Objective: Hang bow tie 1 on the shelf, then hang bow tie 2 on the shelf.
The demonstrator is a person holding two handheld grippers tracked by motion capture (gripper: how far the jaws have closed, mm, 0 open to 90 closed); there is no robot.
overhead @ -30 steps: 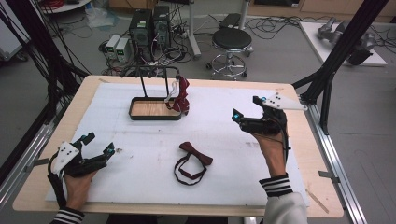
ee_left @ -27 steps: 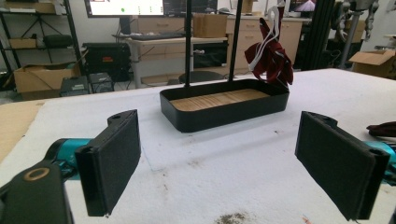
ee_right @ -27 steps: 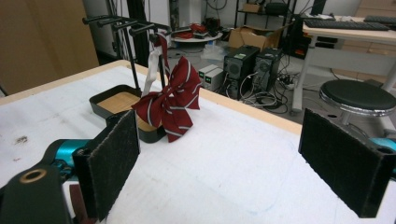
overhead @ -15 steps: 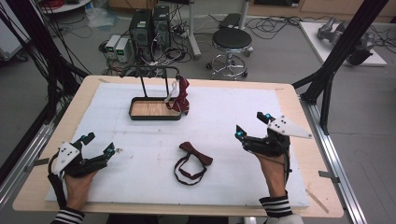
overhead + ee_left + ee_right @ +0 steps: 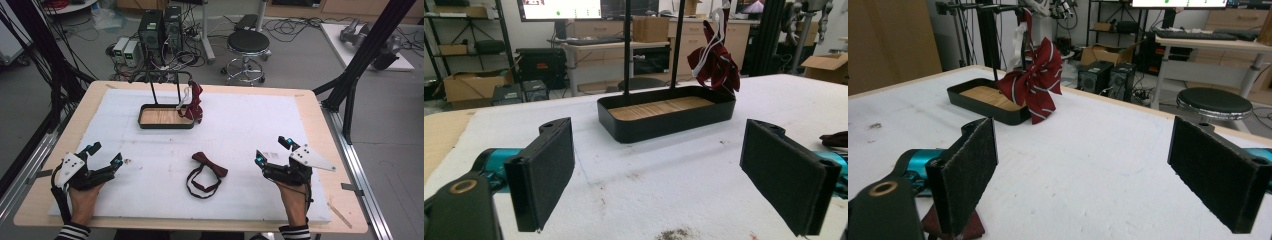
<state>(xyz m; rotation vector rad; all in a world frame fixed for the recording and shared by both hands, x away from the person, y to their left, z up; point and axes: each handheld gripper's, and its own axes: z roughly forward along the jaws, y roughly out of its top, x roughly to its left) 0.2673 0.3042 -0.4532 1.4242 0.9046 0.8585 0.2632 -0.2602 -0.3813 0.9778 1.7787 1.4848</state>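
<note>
Maroon bow tie (image 5: pixel 209 166) lies flat mid-surface between both grippers, strap looped toward the person, long axis running left-far to right-near. Right gripper (image 5: pixel 272 152) looks nearer (tie's corner shows by its left finger (image 5: pixel 968 175)); left gripper (image 5: pixel 105 154) sits farther off. Both sets of fingers are spread wide, holding nothing.

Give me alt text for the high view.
A dark red bow tie with a looped strap lies mid-table between two open tools, the left tool and right tool. Behind, a striped bow tie hangs on a black stand.
</note>
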